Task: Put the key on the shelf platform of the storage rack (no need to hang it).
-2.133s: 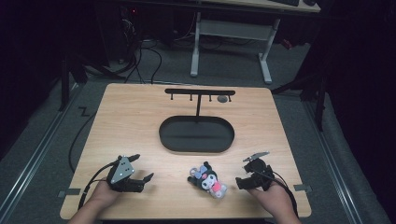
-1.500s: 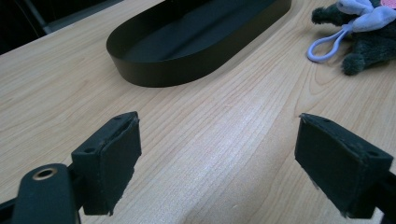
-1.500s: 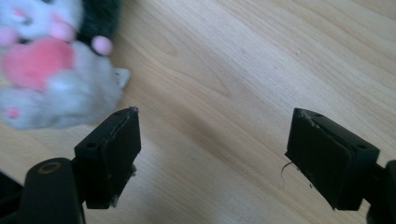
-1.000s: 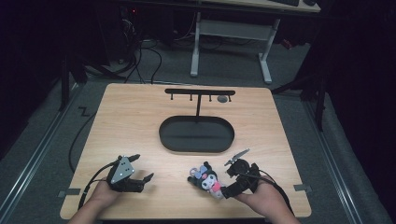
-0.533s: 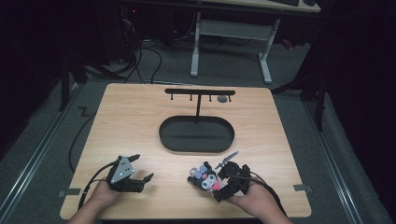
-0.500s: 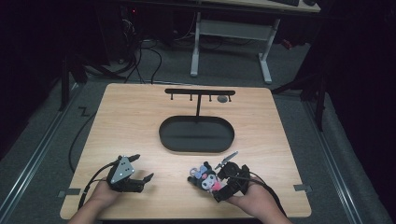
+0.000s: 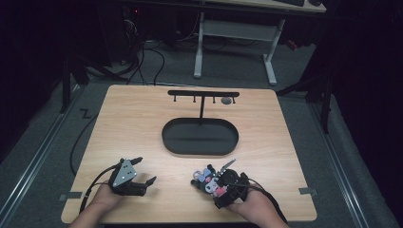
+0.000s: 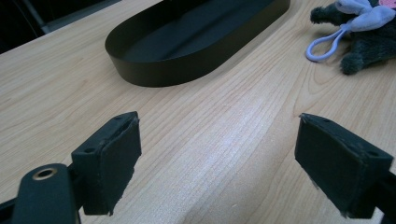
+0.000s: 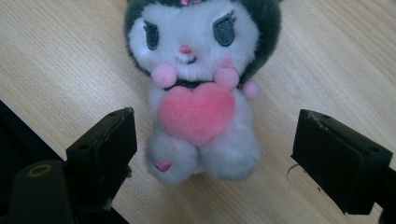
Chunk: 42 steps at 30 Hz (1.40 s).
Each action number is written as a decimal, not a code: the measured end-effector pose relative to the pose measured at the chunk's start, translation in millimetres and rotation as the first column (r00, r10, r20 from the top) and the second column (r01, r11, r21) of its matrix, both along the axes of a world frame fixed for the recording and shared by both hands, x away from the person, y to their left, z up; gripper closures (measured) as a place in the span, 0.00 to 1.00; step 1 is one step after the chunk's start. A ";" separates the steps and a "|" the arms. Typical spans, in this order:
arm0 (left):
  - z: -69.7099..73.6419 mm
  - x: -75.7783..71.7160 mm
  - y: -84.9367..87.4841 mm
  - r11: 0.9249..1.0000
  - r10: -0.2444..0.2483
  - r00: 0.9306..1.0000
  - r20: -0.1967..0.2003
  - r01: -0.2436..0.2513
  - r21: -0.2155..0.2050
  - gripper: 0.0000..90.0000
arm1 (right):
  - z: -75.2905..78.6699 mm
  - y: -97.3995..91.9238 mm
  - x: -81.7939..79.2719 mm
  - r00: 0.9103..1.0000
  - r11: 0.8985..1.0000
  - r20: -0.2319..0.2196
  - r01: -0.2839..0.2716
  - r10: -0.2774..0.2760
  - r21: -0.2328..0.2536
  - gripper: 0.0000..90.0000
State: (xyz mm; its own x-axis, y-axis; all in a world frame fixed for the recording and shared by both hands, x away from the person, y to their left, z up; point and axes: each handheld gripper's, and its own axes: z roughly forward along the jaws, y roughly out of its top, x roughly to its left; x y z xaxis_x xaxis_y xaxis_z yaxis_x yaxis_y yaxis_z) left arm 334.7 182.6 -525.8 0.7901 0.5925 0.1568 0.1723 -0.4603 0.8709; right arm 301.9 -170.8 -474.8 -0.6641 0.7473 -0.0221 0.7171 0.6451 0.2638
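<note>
A small plush doll [image 9: 201, 88] with a white face, dark hood and pink heart lies face up on the wooden table [image 7: 133, 128], near the front right. My right gripper [image 9: 212, 144] is open, its jaws wide to either side of the doll's lower body, not touching it. From above, this right gripper [image 7: 223, 183] sits over the doll [image 7: 205, 178]. My left gripper [image 8: 217, 158] is open over bare wood near the front left [image 7: 142, 173]. The doll's dark side and lilac loop [image 8: 322, 44] show at the upper right of the left gripper view.
A black oval tray [image 7: 199, 137] sits mid-table, its rim [image 8: 187, 70] just ahead of my left gripper. Behind it stands a black rack [image 7: 203, 94] with small hooks. The table's front edge lies close under both hands.
My right gripper has moved left across the front of the table to the doll and now straddles it. The left gripper has stayed put.
</note>
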 end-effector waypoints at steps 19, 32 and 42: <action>0.0 0.0 -0.1 1.000 0.000 1.000 0.000 0.000 0.002 0.17 | -8.6 9.0 -2.3 0.999 0.998 0.003 -0.050 0.050 -0.027 0.38; -0.1 0.0 -0.1 1.000 0.002 1.000 -0.001 -0.002 0.003 0.17 | 1.5 7.7 -1.7 0.999 0.999 0.039 -0.035 0.035 0.006 0.53; 0.0 0.0 -0.1 1.000 0.001 1.000 0.000 -0.001 0.002 0.17 | 16.8 0.1 4.3 0.998 1.000 0.065 -0.001 0.000 0.016 0.53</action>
